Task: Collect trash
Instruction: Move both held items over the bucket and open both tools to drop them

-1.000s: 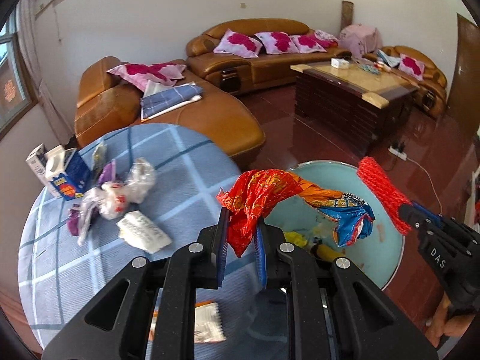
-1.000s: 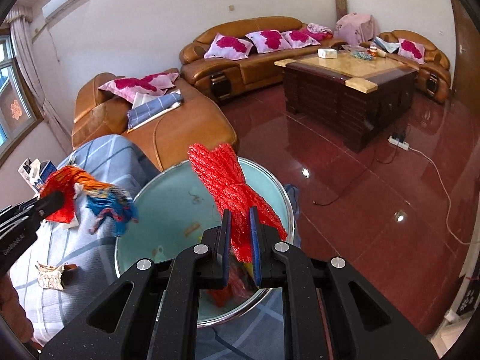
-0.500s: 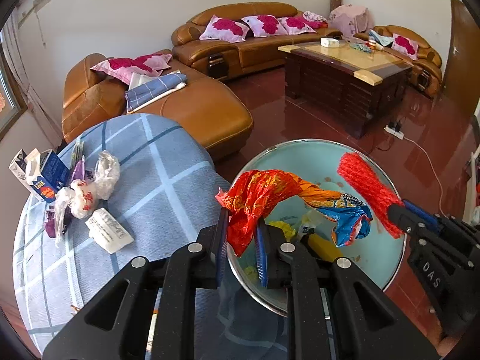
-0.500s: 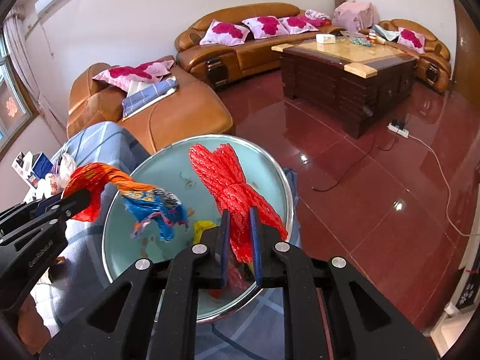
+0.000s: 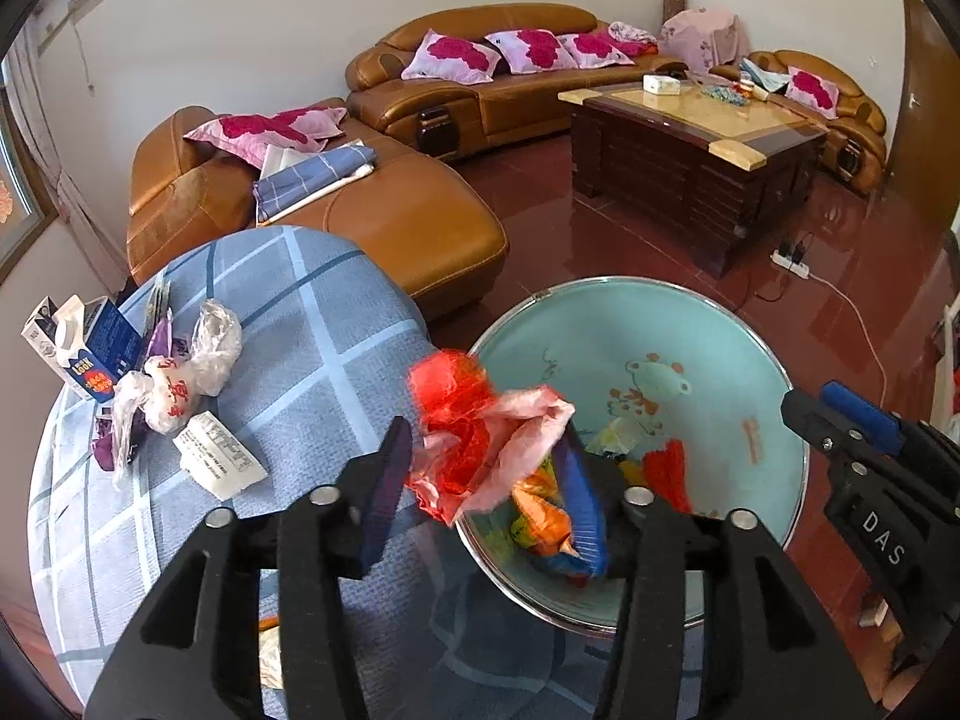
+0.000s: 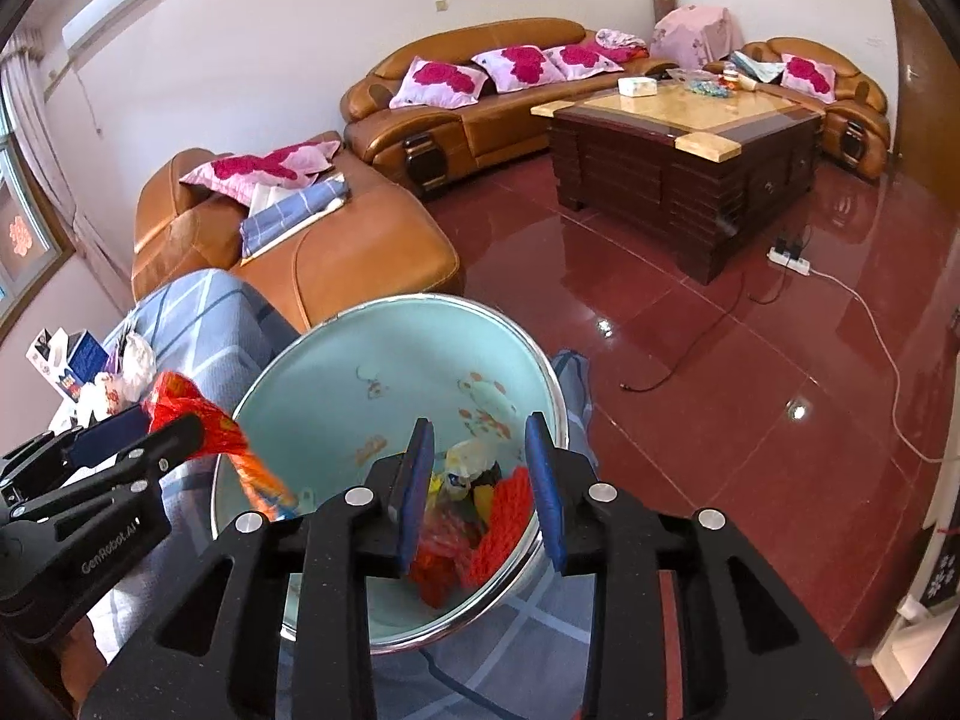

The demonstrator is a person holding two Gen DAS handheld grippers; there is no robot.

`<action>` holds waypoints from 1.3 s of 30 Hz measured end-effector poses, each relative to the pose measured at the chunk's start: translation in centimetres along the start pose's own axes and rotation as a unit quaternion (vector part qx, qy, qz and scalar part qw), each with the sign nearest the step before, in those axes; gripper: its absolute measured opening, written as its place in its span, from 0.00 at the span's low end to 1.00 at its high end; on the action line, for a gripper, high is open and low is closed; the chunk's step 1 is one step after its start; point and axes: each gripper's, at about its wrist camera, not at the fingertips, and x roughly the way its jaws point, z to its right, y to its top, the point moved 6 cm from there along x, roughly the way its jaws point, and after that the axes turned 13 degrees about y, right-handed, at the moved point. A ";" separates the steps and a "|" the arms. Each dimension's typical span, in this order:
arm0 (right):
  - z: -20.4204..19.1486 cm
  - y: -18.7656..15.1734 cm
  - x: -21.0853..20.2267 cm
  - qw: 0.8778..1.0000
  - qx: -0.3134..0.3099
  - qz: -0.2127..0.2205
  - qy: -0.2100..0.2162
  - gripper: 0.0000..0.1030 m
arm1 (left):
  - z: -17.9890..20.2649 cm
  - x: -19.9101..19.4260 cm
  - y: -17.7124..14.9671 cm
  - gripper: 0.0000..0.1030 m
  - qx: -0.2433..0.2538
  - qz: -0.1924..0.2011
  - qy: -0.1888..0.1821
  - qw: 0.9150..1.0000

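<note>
Left wrist view: the left claw (image 5: 486, 483) has just been opening, and its jaws stand apart over the near-left rim of the light blue basin (image 5: 708, 324). A crumpled red and pink wrapper (image 5: 480, 444) sits blurred between them; whether a pad touches it cannot be told. Inside the basin lie an orange and blue wrapper (image 5: 543, 525) and a red mesh bag (image 5: 663, 468). On the blue checked tabletop (image 5: 312, 324) to the left, more trash lies well apart from the basin: a blue carton (image 5: 90, 348), clear plastic bags (image 5: 180, 372) and a white printed packet (image 5: 219, 462). Right wrist view: the right claw (image 6: 480, 480) has just been opening too; its jaws stand apart above the basin's near side with nothing between them, the red mesh bag lying below among other scraps.
</note>
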 end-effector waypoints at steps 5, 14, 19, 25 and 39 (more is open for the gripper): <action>0.2 0.5 -0.8 1.000 0.002 0.014 -0.002 0.31 | 0.6 -1.0 0.3 0.59 0.003 0.010 -0.012 1.000; 0.3 1.1 -1.9 0.999 0.015 0.034 -0.003 0.31 | 1.1 -3.1 1.2 0.93 -0.003 0.040 -0.035 0.999; 0.6 1.4 -2.5 0.999 0.023 0.042 -0.006 0.31 | 0.2 -2.2 1.0 0.94 -0.027 0.009 -0.030 0.999; 0.7 1.7 -2.9 0.998 0.029 0.048 -0.007 0.31 | 1.3 -1.2 0.2 0.94 0.003 -0.020 -0.028 0.999; 1.3 1.8 -3.0 0.998 0.036 0.050 -0.007 0.31 | 1.4 -0.4 -0.6 0.94 0.022 -0.037 -0.019 0.999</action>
